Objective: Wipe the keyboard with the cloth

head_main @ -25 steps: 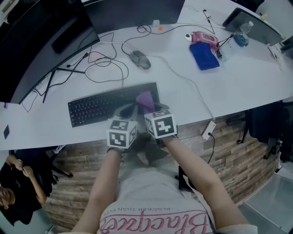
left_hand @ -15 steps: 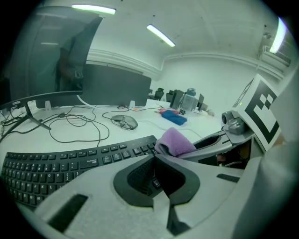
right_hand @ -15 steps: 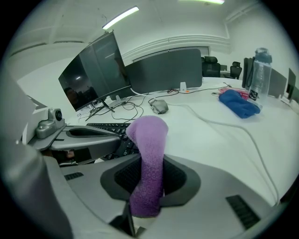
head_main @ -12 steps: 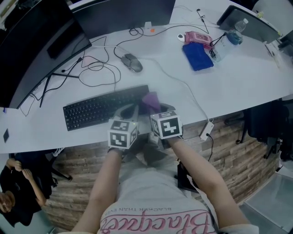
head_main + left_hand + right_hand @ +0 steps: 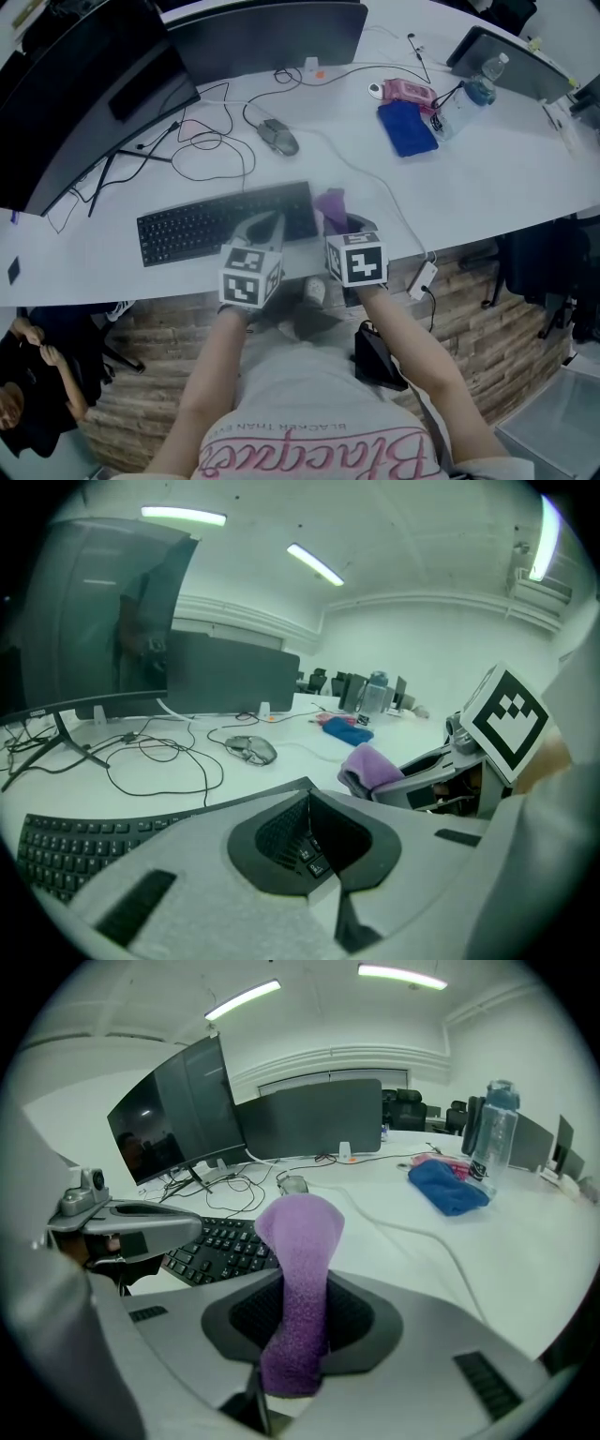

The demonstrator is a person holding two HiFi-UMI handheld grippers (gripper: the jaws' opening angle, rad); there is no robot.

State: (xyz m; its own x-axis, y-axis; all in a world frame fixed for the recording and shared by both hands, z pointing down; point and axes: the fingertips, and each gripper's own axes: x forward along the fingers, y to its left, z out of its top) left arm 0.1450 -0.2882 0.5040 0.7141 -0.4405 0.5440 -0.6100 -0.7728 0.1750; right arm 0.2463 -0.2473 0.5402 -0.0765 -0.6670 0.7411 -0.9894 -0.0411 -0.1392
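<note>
**Table.** The white curved table carries the flat black computer keyboard, which lies near the front edge, left of centre.

**Left gripper.** The left gripper is positioned over the right-hand part of the keyboard. In the left gripper view its jaws are closed together with nothing between them. Keyboard keys are visible directly beyond the tips. Contact with the keys cannot be determined.

**Right gripper.** The right gripper is positioned just beside the right end of the keyboard. Its jaws are clamped on the purple terry cloth. The cloth stands up out of the jaws as a narrow column, and its upper end is folded over. In the head view the cloth sits just off the right end of the keyboard. Contact between cloth and keyboard cannot be determined.

**Gripper spacing.** The two grippers are side by side, close together but apart.

**Other items on the table.**
- A grey computer mouse lies behind the keyboard, with loose black cables beside it.
- A large black curved monitor stands at the rear left.
- A folded blue cloth lies at the rear right.
- A clear plastic water bottle lies near the blue cloth.
</note>
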